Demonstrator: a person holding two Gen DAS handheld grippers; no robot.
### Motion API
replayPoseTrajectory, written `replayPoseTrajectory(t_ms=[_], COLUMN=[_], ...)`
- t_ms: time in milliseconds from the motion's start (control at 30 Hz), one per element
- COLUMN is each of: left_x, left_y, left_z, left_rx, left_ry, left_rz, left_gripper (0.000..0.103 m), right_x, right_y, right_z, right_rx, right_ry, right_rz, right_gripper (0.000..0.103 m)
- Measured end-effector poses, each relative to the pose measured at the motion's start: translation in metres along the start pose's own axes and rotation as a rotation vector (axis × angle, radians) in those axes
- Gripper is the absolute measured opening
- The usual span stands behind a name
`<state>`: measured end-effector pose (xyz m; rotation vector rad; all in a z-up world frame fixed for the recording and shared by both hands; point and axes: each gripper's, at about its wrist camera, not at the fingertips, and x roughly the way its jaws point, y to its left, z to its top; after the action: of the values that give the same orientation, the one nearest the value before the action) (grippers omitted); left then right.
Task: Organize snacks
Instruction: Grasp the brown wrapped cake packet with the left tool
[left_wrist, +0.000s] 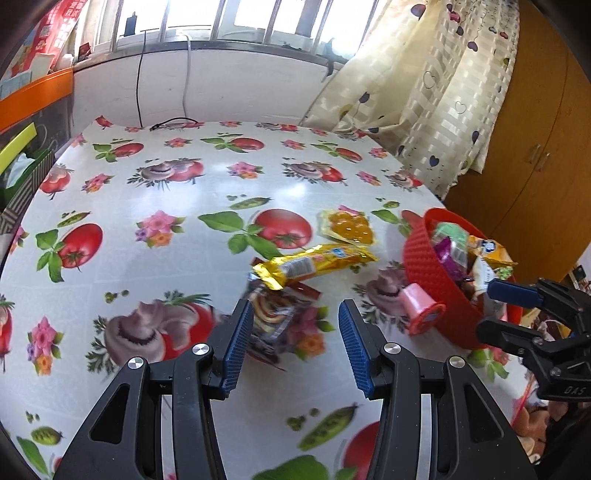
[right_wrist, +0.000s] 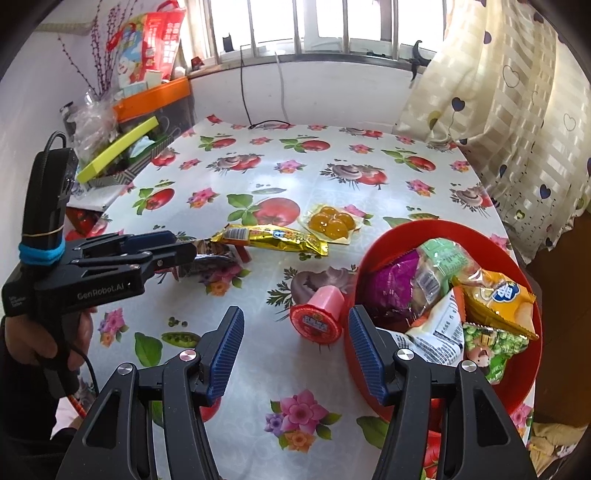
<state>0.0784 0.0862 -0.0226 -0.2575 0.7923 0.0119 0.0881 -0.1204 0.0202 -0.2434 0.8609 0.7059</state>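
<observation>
Here, the floral-clothed table (right_wrist: 280, 369) bears a red basket (right_wrist: 524, 369) of snacks at right; both the left gripper (left_wrist: 293, 332) and the right gripper (right_wrist: 295, 350) have jaws spread, pinching nothing. A gold wrapper (left_wrist: 314, 260), jelly pack (left_wrist: 349, 225) and pink cup (right_wrist: 319, 314) lie just outside the basket.

The right gripper (right_wrist: 295, 354) hangs open over the table (right_wrist: 258, 177), a pink cup (right_wrist: 319, 314) just beyond. The red basket (right_wrist: 517, 376) sits right, the left gripper (right_wrist: 184, 247) left.
</observation>
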Motion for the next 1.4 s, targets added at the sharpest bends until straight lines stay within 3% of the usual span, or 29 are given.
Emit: replayPoseTrajectory(t_ms=[467,900,1100,1300,1400], left_x=[0.037,0.026,0.032,0.05,0.05], left_y=[0.008,-0.005,-0.007,-0.003,0.0], left_z=[0.004,-0.011,-0.008,-0.008,-0.01], left_rx=[0.176,0.306,0.231,0.133,0.111], left_ry=[0.066,0.122,0.113,0.136,0.109], left_rz=[0.012,-0.04,-0.011,0.081,0.111], left_gripper=[0.054,0.054,0.054,0.054,0.051], right_x=[0.016,0.025,0.031,0.036,0.04], right_y=[0.002,0.004,0.006,0.003,0.0], right_z=[0.007,0.012,0.013,0.024,0.036], right_rx=[-0.015,-0.03,-0.034,-0.045,-0.057], right_ry=[0.028,0.04,0.049,0.045,0.042], right_rz=[0.003,0.009,0.015,0.008,0.002], right_gripper=[0.057,0.057,0.057,0.057,0.057])
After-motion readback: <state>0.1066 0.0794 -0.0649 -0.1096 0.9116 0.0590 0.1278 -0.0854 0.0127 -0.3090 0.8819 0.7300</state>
